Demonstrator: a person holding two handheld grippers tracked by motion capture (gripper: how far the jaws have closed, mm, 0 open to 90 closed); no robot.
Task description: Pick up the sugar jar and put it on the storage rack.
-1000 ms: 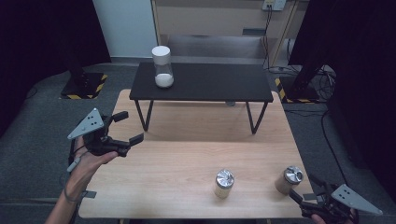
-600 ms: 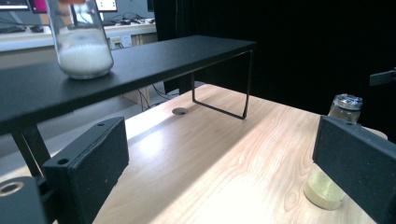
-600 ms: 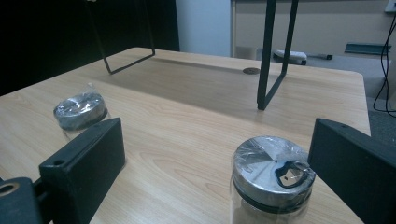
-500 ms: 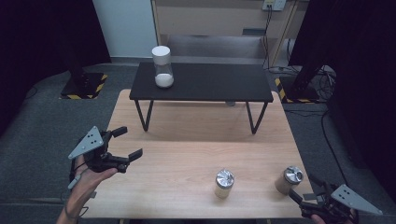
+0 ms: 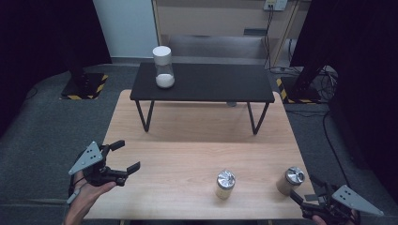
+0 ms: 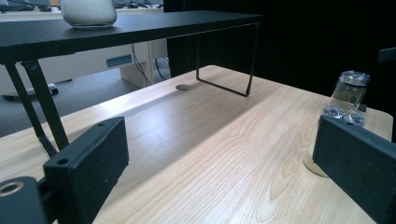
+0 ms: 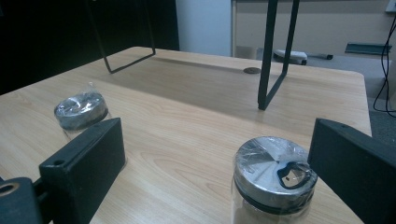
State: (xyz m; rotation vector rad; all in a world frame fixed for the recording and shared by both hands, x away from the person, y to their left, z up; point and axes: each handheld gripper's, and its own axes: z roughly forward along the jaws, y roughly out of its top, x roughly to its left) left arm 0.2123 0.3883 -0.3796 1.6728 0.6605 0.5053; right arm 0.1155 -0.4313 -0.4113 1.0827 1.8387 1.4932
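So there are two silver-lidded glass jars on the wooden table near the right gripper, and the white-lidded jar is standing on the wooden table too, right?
Not quite. The white-lidded glass jar stands on the low black metal-legged shelf, not on the light wooden table; the high view shows it. The rest holds: two silver-lidded glass jars stand on the wood near the right gripper, whose jaws are open.

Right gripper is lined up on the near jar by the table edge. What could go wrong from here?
1. The right jar stands near the table's front right corner; a nudge from the open right gripper could tip it off.
2. Its lid looks wrapped in film, so a grasp there may slip.
3. The left gripper, also open, is far from the middle jar; a hasty sweep across could knock it over.
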